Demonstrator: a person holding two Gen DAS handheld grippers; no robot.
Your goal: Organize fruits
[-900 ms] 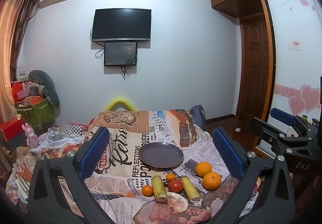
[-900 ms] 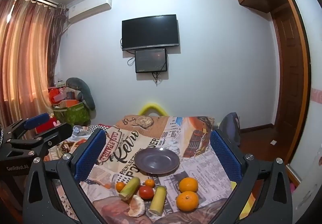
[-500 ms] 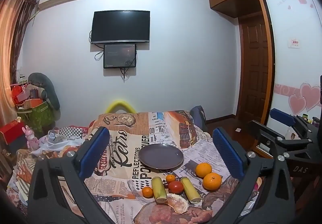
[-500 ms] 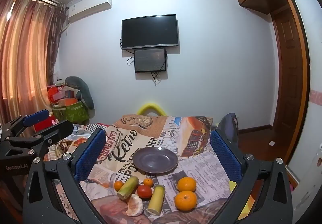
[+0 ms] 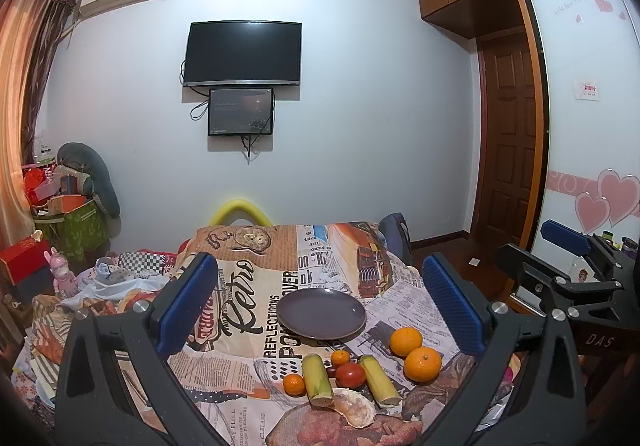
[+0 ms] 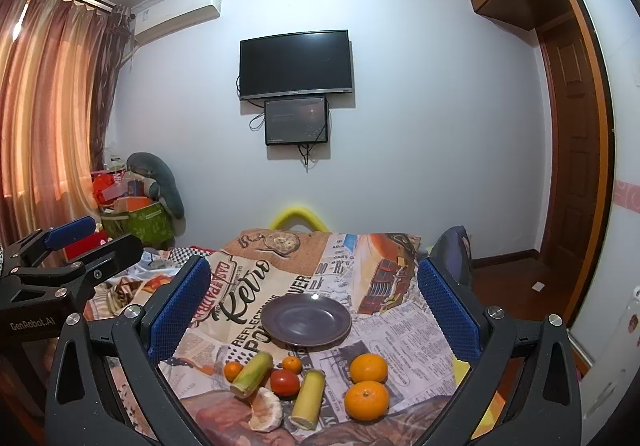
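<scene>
Fruits lie past my jaws, in front of the plate. My left gripper and right gripper are both wide open, holding nothing.

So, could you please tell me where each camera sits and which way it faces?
Left wrist view: on the left tongs, open, facing the plate, fruit and TV wall; right tongs at right.
Right wrist view: on the right tongs, open, same way; left tongs at left.
Shared: plate, tomato, TV.

Wall TV, small monitor below; curtain left.
</scene>
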